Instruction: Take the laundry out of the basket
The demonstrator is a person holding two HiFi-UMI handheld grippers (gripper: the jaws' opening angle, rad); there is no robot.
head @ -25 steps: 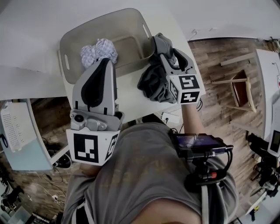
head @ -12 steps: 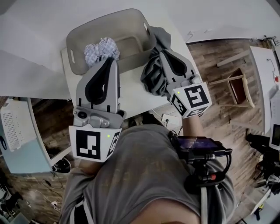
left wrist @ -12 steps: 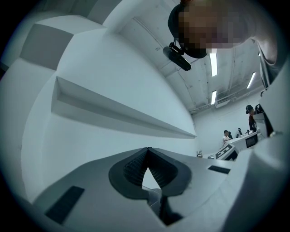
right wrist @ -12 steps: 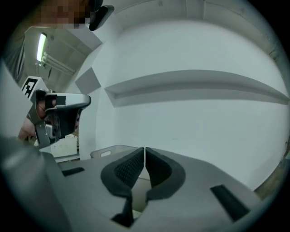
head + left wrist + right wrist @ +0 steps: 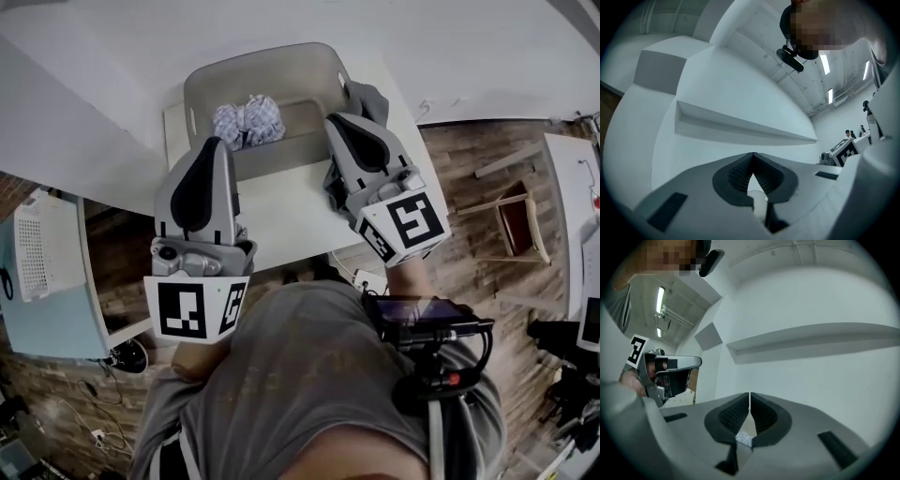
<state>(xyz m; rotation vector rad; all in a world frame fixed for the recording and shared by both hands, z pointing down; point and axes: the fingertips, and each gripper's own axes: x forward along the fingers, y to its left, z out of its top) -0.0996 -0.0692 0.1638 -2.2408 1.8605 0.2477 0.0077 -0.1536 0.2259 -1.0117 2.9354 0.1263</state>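
A grey plastic basket (image 5: 281, 58) stands at the back of the white table (image 5: 281, 220). A crumpled checked cloth (image 5: 247, 120) lies inside it. A dark grey garment (image 5: 370, 97) lies on the table against the basket's right side, mostly hidden under my right gripper (image 5: 335, 119). That gripper (image 5: 749, 393) is tipped upward with its jaws shut and nothing between the pads. My left gripper (image 5: 208, 141) hovers in front of the basket's left part. It (image 5: 753, 153) also points upward, shut and holding nothing.
A white perforated box (image 5: 45, 248) sits at the left on a pale blue surface. At the right, a wooden chair (image 5: 516, 202) stands on the wooden floor. A phone-like device (image 5: 422, 309) is mounted at the person's chest.
The right gripper has swung up and left off the dark garment, which stays on the table. The basket and table have shifted right and lower in the head view. The left gripper stays shut.
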